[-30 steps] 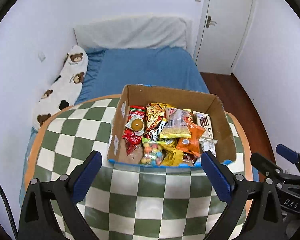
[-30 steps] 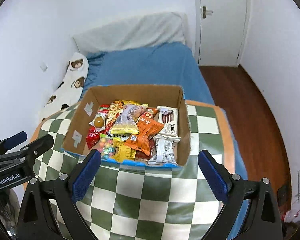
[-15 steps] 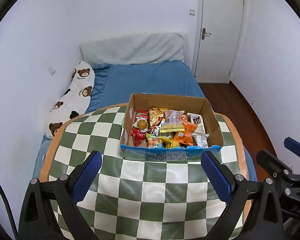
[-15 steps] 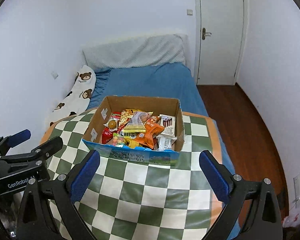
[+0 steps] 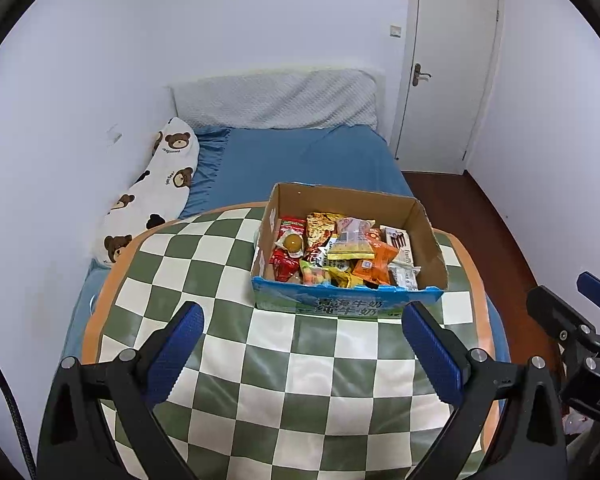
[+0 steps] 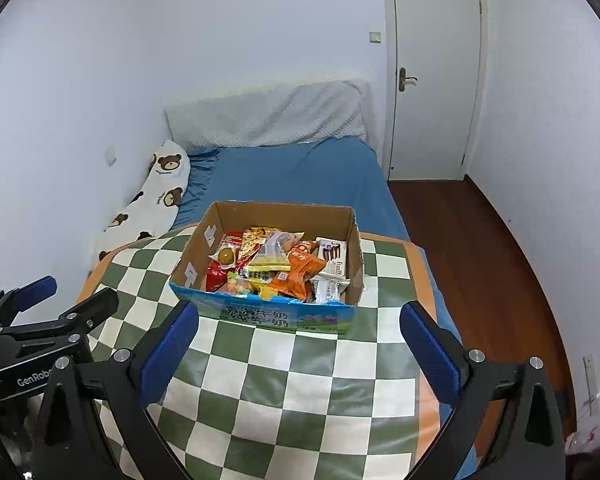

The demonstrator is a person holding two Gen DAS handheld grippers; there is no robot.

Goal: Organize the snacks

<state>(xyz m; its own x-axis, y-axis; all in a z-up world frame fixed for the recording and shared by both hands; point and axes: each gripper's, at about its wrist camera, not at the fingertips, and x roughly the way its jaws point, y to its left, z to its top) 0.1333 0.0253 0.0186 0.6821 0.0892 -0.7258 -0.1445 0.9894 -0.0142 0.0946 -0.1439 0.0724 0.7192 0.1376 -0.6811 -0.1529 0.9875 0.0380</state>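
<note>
Cardboard box (image 5: pixel 428 240) of snacks (image 5: pixel 340 252) sits on the green-white checkered tabletop (image 5: pixel 300 380), at 12 o'clock from both grippers, well apart from them. Box front is blue-white with Chinese print, "牛奶" legible. Inside: mixed packets, an orange pack (image 6: pixel 300 268), a white pack reading "Fran" (image 6: pixel 334 258), a round yellow-brown sweet (image 6: pixel 226 256) at the box's 9 o'clock side. Left gripper (image 5: pixel 300 356) jaws wide apart, empty; "GenRobo" shows on its body in the right wrist view. Right gripper (image 6: pixel 298 354) jaws wide apart, empty. Blue bed (image 5: pixel 300 160) and bear-print pillow (image 5: pixel 156 192) behind.
</note>
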